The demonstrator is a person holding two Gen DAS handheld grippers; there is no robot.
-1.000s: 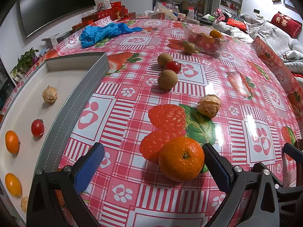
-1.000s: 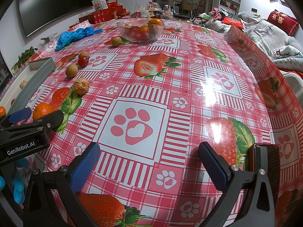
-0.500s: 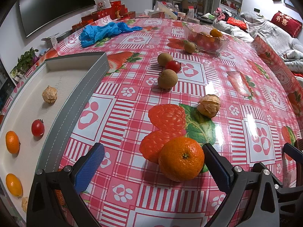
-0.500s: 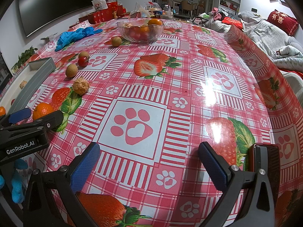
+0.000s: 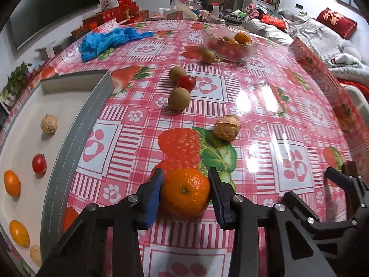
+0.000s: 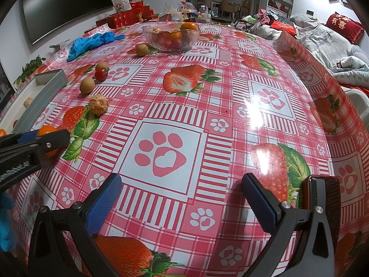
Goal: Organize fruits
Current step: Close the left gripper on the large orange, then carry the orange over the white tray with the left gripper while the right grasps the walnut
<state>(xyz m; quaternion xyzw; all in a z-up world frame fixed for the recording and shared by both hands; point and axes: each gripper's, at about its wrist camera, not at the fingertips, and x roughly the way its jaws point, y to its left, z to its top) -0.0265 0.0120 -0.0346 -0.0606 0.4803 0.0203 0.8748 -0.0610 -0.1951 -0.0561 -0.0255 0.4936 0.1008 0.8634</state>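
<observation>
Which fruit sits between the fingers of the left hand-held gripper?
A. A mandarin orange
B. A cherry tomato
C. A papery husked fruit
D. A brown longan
A. In the left wrist view, the left hand-held gripper has its jaws closing on the mandarin orange, a pad at each side of it; the cherry tomato, longan and husked fruit lie farther off on the tablecloth.

Surface (image 5: 265,120) in red checked cloth. At upper right, glass bowl (image 5: 228,46); left, grey tray (image 5: 76,143); centre, loose fruits; upper left, blue gloves (image 5: 108,40).
</observation>
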